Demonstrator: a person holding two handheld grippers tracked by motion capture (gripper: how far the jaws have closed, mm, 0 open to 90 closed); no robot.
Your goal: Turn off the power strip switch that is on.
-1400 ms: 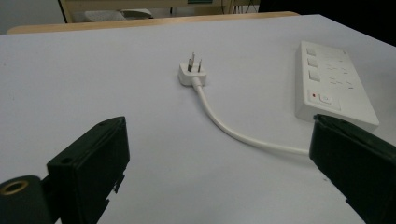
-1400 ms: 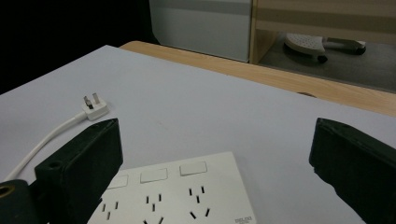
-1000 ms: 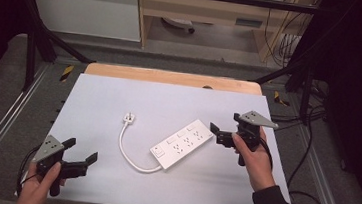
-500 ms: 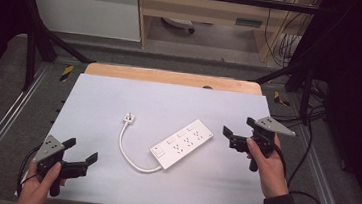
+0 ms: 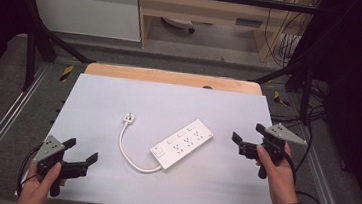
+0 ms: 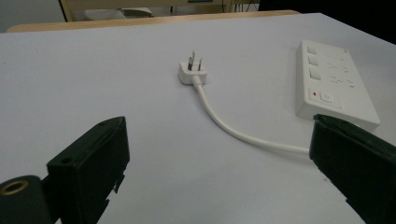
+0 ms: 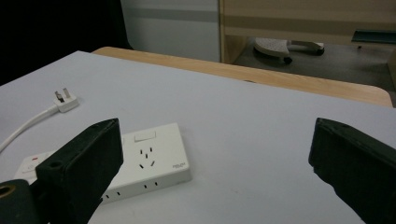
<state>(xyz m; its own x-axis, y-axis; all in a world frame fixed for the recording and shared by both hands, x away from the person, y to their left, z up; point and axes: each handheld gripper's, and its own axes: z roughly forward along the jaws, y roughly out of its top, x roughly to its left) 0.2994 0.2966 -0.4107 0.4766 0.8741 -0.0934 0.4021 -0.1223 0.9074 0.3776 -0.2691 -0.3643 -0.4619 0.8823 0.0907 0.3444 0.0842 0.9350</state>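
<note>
The power strip (image 5: 182, 144) is showing smooth, slightly glossy white plastic, as are its cord (image 6: 243, 134) and plug (image 6: 192, 73). The bench (image 5: 119, 101) is lying under a matt pale sheet, with bare wood (image 5: 171, 77) edging its far side. Both tools' jaws are looking matt black.

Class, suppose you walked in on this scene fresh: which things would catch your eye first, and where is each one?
A white power strip lies mid-table, its cord looping left to a plug lying unplugged on the sheet. The left tongs sit open at the near-left corner, and the right tongs are open just right of the strip, touching nothing.
</note>
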